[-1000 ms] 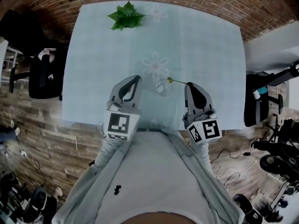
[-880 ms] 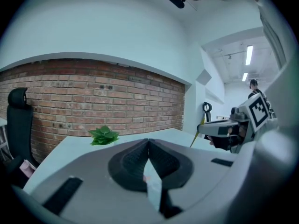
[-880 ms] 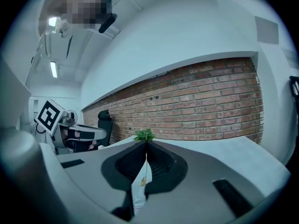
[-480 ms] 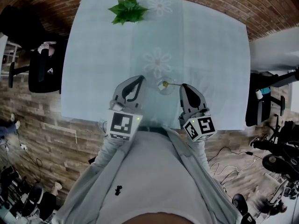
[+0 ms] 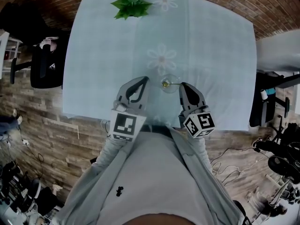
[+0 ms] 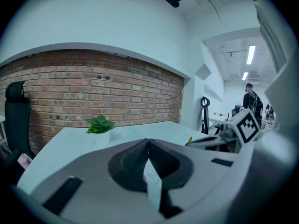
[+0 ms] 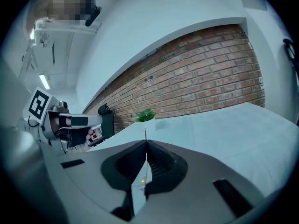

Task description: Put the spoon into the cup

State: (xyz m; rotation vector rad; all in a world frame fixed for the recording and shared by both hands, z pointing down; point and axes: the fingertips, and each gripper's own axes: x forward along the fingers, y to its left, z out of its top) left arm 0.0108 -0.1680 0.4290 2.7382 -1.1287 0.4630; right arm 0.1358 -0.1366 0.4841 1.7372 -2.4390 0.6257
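A clear glass cup (image 5: 170, 84) stands on the pale tablecloth (image 5: 211, 46) near the table's front edge. My right gripper (image 5: 181, 85) is shut on a thin spoon (image 5: 175, 84), which points left. The spoon's yellowish end lies over the cup's mouth. How deep it reaches I cannot tell. In the right gripper view the spoon's handle (image 7: 145, 135) pokes out past the closed jaw tips of the right gripper (image 7: 145, 142), and the cup is hidden. My left gripper (image 5: 143, 80) is just left of the cup, its jaws together on nothing (image 6: 148, 141).
A small green plant (image 5: 133, 3) sits at the table's far edge. Flower prints mark the cloth. Office chairs (image 5: 44, 67) stand to the left and right of the table, and a brick wall (image 6: 93, 97) lies beyond it. Cables lie on the floor at the right.
The right gripper has come down with the spoon and rolled a little. The spoon's end has gone from the cup's right rim to over its mouth. The left gripper has sunk slightly.
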